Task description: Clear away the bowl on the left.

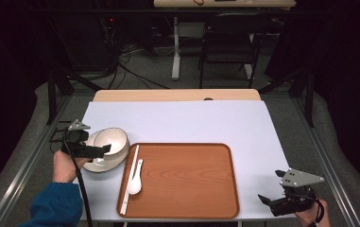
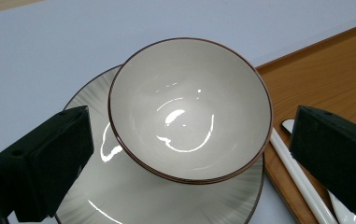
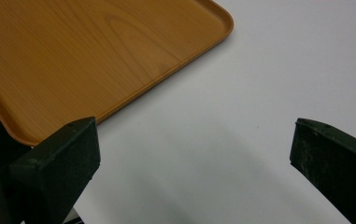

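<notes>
A cream bowl with a brown rim sits on a ribbed grey plate on the white table, just left of a wooden tray. A white spoon and white chopsticks lie along the tray's left side. My left gripper hovers at the bowl's near left edge, open. In the left gripper view its jaws stand wide on either side of the bowl and plate without touching them. My right gripper rests open near the table's front right corner, empty, off the tray's corner.
The white table top has a wooden strip along its back edge. Metal rails run along both sides. A dark chair and a table leg stand on the floor beyond. Most of the tray's surface is bare.
</notes>
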`<move>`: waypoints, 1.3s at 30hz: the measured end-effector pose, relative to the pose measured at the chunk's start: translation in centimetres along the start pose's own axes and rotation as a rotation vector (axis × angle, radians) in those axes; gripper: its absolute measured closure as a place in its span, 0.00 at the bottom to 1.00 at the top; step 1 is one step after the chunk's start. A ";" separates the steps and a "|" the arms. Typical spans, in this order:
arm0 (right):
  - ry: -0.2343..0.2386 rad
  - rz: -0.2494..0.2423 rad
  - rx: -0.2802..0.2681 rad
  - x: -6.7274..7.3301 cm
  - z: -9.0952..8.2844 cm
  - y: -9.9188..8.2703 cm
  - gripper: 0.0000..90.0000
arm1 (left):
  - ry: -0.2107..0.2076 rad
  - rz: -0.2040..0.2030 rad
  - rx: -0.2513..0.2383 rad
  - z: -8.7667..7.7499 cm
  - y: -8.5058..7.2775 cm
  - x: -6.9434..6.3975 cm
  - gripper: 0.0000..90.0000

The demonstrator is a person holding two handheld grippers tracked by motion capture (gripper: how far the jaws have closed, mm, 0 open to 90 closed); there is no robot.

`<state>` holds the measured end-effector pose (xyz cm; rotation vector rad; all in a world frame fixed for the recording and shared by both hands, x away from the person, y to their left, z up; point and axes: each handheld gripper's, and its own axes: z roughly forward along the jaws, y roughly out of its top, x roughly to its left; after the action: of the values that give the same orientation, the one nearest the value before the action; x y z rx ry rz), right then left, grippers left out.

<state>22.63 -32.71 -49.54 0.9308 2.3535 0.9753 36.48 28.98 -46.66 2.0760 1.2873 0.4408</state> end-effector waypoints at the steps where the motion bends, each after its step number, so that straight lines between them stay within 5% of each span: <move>1: 0.000 0.000 0.001 0.0 0.0 0.0 0.01 | 0.001 -0.003 0.001 0.2 0.0 0.2 0.00; 7: 0.000 -0.001 0.004 0.0 0.0 0.0 0.01 | 0.002 -0.029 0.022 1.5 0.0 0.9 0.01; 21: 0.000 -0.002 0.008 0.0 0.1 0.0 0.02 | -0.008 -0.133 0.063 3.8 -0.4 2.7 0.41; 39: 0.007 0.011 0.006 0.0 0.3 0.0 0.03 | 0.009 -0.238 0.103 5.3 -0.6 3.6 0.66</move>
<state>22.77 -32.58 -49.73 0.9444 2.3608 0.9780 40.84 30.54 -51.19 1.9730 1.5688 0.2830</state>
